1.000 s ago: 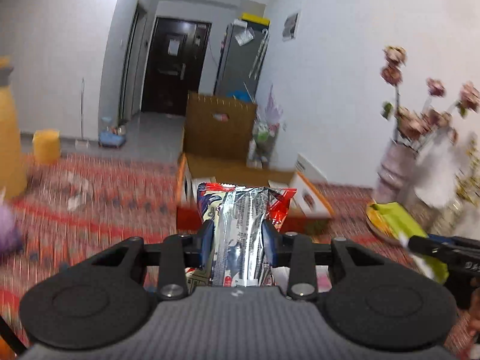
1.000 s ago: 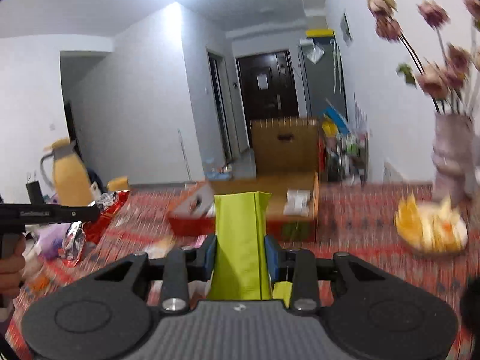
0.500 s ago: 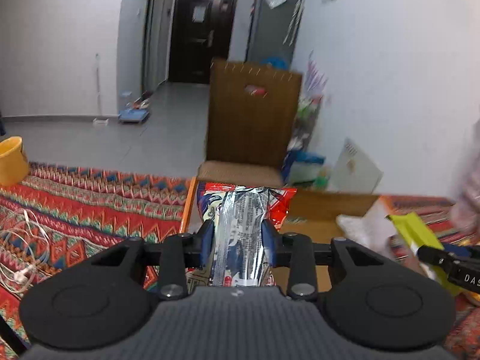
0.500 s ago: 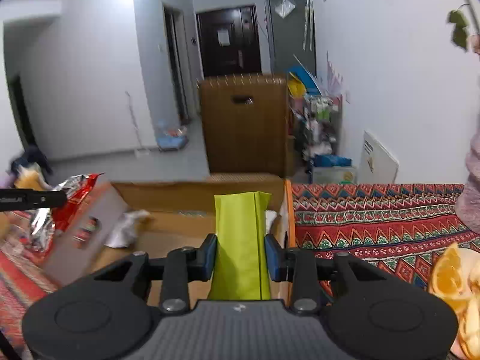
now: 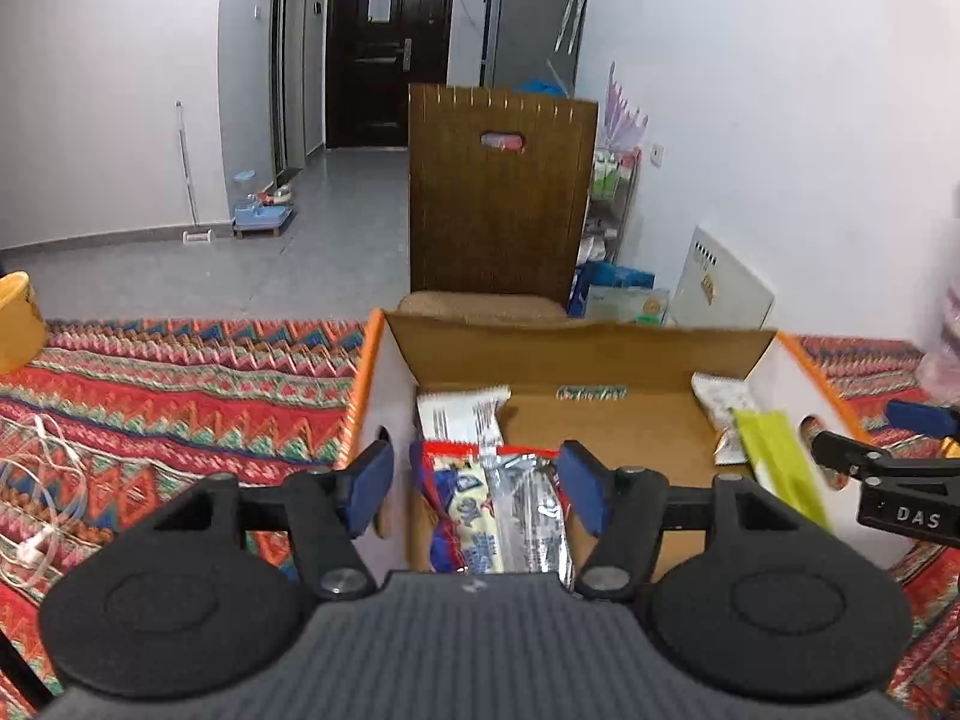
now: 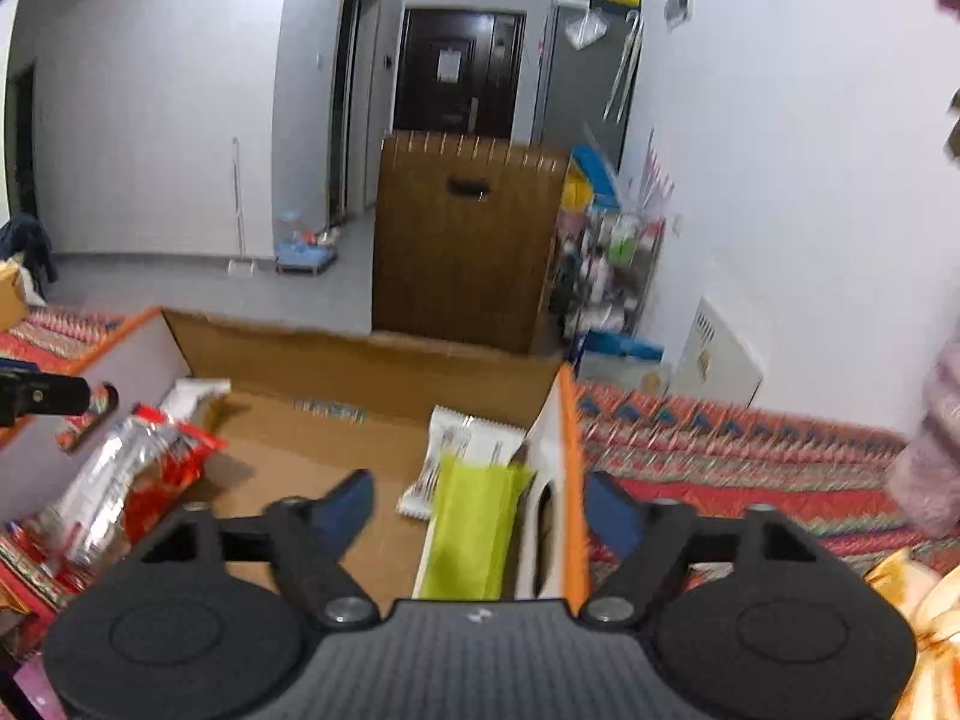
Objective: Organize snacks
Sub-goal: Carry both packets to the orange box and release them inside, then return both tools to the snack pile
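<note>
Both hand-held grippers have just been opening over the cardboard box [image 5: 576,348]. Left hand-held gripper [image 5: 477,483] jaws apart, red-and-silver snack packet [image 5: 498,516] loose between them. Right hand-held gripper [image 6: 480,510] apart around the green packet [image 6: 474,531], which sits against the box's right wall; it may snag the rim and tip out. Box floor near the grippers is hidden.

The lower end of the red-and-silver snack packet [image 5: 498,516] is hidden behind the left gripper [image 5: 480,489] body. In the right wrist view the green packet [image 6: 471,531] is likewise cut off below, and its left finger [image 6: 345,507] is smeared by blur. A pinkish shape [image 6: 933,450] at the right edge is too blurred to name, perhaps a vase. The print on the white packet [image 5: 462,417] in the cardboard box [image 5: 576,354] is too small to read.
</note>
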`<state>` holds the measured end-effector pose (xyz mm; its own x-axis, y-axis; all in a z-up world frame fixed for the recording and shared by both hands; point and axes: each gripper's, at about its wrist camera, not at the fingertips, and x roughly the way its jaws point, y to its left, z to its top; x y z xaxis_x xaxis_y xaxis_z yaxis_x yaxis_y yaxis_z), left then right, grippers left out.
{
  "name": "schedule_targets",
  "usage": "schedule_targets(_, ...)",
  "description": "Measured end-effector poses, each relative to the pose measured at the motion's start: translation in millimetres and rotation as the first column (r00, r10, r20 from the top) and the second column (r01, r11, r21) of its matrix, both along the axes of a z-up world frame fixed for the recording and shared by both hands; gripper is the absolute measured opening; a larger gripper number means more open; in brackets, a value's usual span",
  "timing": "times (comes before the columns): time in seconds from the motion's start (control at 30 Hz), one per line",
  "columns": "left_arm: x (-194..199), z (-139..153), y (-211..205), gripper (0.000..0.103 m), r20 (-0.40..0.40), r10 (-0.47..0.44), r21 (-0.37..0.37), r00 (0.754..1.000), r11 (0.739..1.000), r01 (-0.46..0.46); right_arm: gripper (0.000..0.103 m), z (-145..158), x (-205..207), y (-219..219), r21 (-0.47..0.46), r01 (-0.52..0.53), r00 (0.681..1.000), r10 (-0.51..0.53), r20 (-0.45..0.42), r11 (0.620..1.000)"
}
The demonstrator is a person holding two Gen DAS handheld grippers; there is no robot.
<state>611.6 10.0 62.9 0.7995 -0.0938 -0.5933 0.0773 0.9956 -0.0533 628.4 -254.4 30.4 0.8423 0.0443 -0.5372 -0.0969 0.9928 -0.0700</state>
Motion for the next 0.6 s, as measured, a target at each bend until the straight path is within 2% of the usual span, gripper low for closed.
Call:
schedule_targets(0.13,-28.6,34.7,7.8,0.068,0.059,0.018,0.027,0.998,0.999,-0.019,0.086,33.7,-28.5,-9.4,0.009,-0.005,0.998,0.004,0.062,1.0)
schedule_targets(0.2,-48.4,52.2,15.2,0.078,0.092,0.029,-0.005,0.995,1.0,-0.029,0.093,51.0,-47.4,-16.8,0.024,-0.029,0.996,0.027,0.082,0.999)
schedule_targets(0.3,-88.4,68.6,20.8,0.08,0.112,0.03,-0.044,0.993,0.999,-0.025,0.098,73.9,-87.1,-27.4,0.032,-0.064,0.991,0.059,0.12,0.997)
schedule_targets(0.47,-184.7,84.3,22.9,0.087,0.199,-0.012,-0.057,0.98,0.998,0.024,0.102,102.4,-166.5,-39.9,0.052,-0.096,0.978,0.084,0.193,0.994)
schedule_targets(0.6,-264.1,82.4,28.0,0.097,0.267,-0.036,-0.079,0.963,0.995,0.059,0.103,105.8,-233.3,-44.7,0.069,-0.149,0.961,0.128,0.244,0.987)
